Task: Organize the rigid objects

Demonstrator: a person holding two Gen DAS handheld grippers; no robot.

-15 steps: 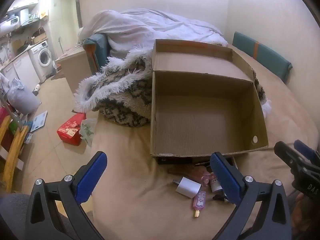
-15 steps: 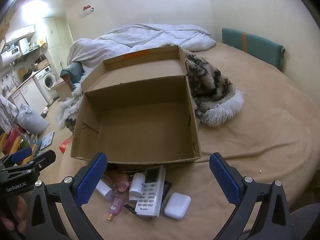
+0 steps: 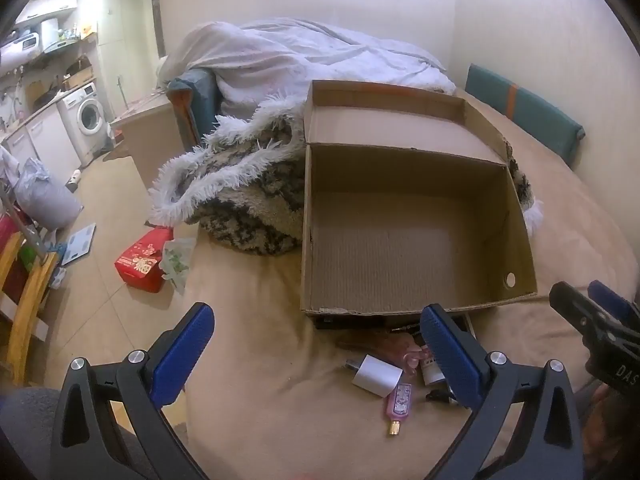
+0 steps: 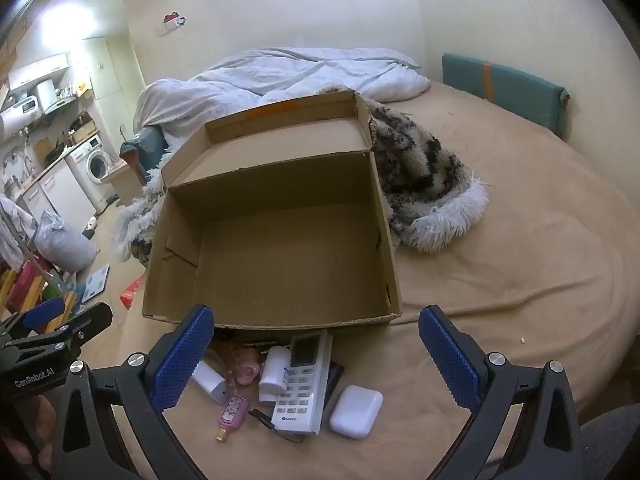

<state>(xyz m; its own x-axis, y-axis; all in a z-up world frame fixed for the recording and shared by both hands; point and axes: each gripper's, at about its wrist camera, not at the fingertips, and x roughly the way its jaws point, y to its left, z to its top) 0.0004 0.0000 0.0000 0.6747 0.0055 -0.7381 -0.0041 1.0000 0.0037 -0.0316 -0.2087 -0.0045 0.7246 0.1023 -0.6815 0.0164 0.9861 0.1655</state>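
One open cardboard box [image 4: 280, 248] sits empty on the bed [image 4: 500, 240], its near wall hiding part of the clutter at the bed's near edge. There lie one white remote [image 4: 302, 384] marked "GREE", one white earbud case [image 4: 356, 411], one pink bottle [image 4: 231, 411] and one white tube [image 4: 274, 372]; the pink item behind them is unclear. Both the left gripper [image 3: 316, 354] and the right gripper [image 4: 316, 354] have their fingers spread wide, holding nothing.
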